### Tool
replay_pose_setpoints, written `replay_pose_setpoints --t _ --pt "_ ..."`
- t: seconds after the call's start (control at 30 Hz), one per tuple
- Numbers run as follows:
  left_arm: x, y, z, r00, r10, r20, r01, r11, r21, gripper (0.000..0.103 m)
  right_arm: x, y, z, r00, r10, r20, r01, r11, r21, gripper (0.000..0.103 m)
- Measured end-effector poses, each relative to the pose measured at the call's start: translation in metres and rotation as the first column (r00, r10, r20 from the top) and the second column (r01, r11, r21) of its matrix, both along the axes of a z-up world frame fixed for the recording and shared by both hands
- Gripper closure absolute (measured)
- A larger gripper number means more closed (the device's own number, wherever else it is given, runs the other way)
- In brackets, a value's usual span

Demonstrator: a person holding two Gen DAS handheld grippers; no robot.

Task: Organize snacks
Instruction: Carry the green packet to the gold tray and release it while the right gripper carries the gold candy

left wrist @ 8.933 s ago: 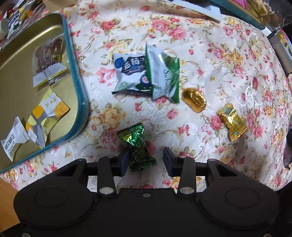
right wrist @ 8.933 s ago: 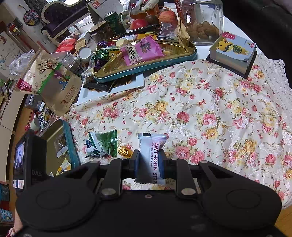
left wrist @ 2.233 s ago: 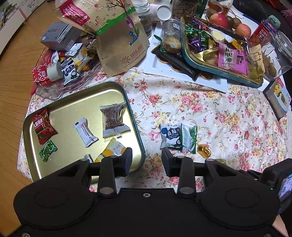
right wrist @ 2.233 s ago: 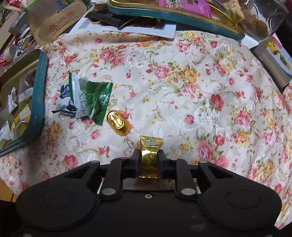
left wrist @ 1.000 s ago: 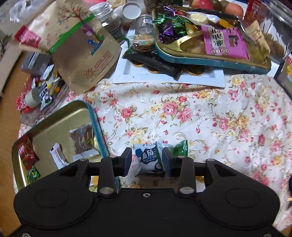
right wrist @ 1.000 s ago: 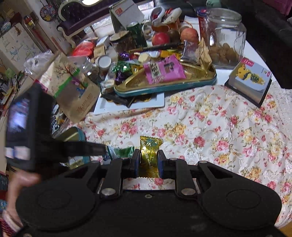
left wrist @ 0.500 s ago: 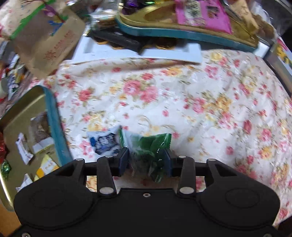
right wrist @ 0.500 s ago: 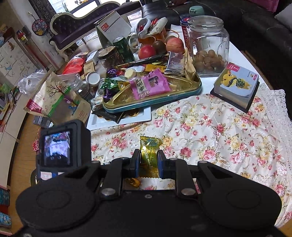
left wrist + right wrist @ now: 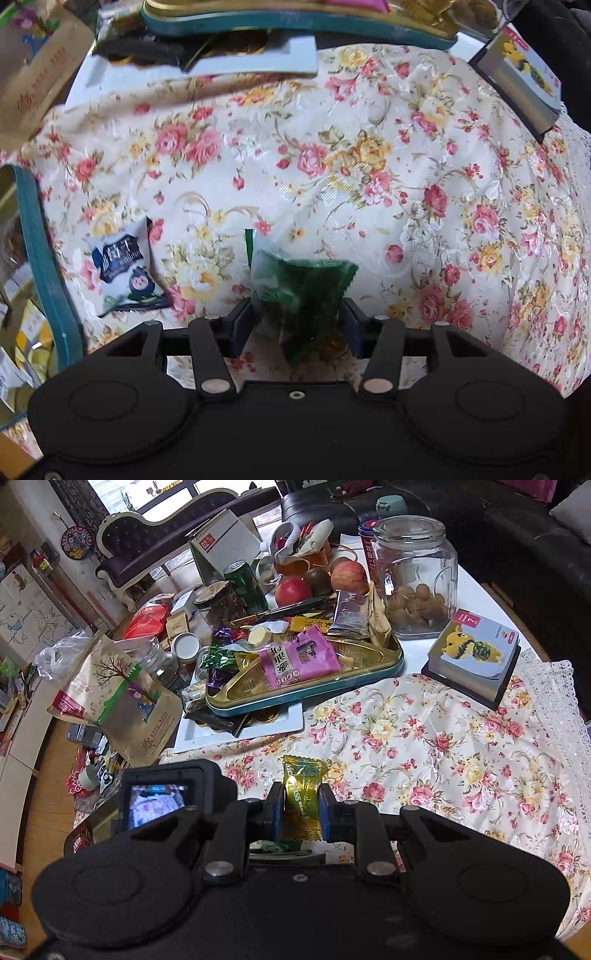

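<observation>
— Left gripper (image 9: 297,323)?
— Pointing down over the floral tablecloth (image 9: 369,166), jaws opening. Green packet (image 9: 303,291) between them, lying on the cloth; pads not seen pressing on it. Hard to tell through the blur whether either pad touches the wrapper.

— Anything beside that packet?
— White-and-blue packet (image 9: 123,269) flat on the cloth, well left of the green one and near the cloth's left edge, just beside the teal rim of the gold tray (image 9: 44,266). A few wrapped snacks inside that tray, only partly in view. A glint of gold under the green packet, too hidden to name.

— Right gripper (image 9: 298,808)?
— Clamped tight on a gold candy wrapper (image 9: 301,797), held upright between the pads, above the near part of the cloth. Left gripper's camera body just to its left in the right wrist view.

— Far edge of the cloth?
— White platter (image 9: 240,731) overlapping that edge, carrying a second teal-rimmed tray (image 9: 332,686) heaped with sweets and a pink packet (image 9: 295,661). Brown paper bag (image 9: 122,698) past the far left corner. Small book with a cartoon cover (image 9: 476,657) at the far right corner, glass jar (image 9: 413,576) behind it.
</observation>
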State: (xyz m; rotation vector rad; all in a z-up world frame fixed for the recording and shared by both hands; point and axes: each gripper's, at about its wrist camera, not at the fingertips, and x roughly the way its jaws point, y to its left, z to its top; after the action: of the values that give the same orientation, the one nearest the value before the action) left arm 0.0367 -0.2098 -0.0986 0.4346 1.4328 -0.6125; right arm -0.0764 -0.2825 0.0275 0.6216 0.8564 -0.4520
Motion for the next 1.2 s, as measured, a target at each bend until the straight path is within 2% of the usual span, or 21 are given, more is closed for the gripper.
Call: replay_pose_setpoints --t 0.1,0.2,0.3,0.37,0.57,0.77,0.87,1.0,1.07,1.2 --pt "0.002 0.001 0.001 0.999 0.04 -0.003 -0.04 0.999 0.0 0.048 -0.002 -0.001 0.001 1.0 -0.014 -0.001 0.014 1.0 -0.002 0.082" --pt "0.01 0.011 0.004 0.995 0.102 -0.024 -0.102 0.994 -0.031 0.056 -0.002 -0.002 -0.001 1.0 -0.026 -0.005 0.026 1.0 0.012 0.082" --pt "0.016 0.023 0.008 0.991 0.133 -0.033 -0.135 0.99 -0.042 0.059 -0.002 -0.002 0.002 1.0 -0.026 0.008 0.026 0.999 0.035 0.082" --pt "0.02 0.035 0.018 0.988 0.15 -0.027 -0.151 0.987 -0.052 0.066 -0.002 -0.001 0.005 0.999 -0.027 0.021 0.026 0.998 0.049 0.082" --pt "0.027 0.061 0.046 0.978 0.207 -0.019 -0.208 0.975 -0.084 0.067 0.007 0.001 0.007 0.997 -0.054 0.047 0.048 0.992 0.117 0.082" --pt "0.045 0.093 0.085 0.958 0.286 0.023 -0.28 0.949 -0.142 0.067 0.029 0.019 0.009 0.998 -0.035 0.043 0.03 0.995 0.094 0.082" --pt "0.057 0.119 0.106 0.934 0.35 0.075 -0.337 0.93 -0.145 0.067 0.04 0.032 0.008 0.999 -0.005 0.043 0.0 0.993 0.12 0.082" --pt "0.077 0.162 0.123 0.879 0.461 0.12 -0.444 0.884 -0.142 0.066 0.061 0.06 0.007 0.997 0.069 0.044 -0.073 0.99 0.122 0.082" --pt "0.089 0.185 0.126 0.844 0.516 0.145 -0.503 0.856 -0.118 0.066 0.069 0.074 0.005 0.994 0.103 0.038 -0.106 0.988 0.113 0.082" --pt "0.108 0.233 0.125 0.761 0.626 0.172 -0.629 0.776 -0.04 0.066 0.08 0.094 -0.003 0.988 0.151 0.015 -0.152 0.982 0.112 0.082"
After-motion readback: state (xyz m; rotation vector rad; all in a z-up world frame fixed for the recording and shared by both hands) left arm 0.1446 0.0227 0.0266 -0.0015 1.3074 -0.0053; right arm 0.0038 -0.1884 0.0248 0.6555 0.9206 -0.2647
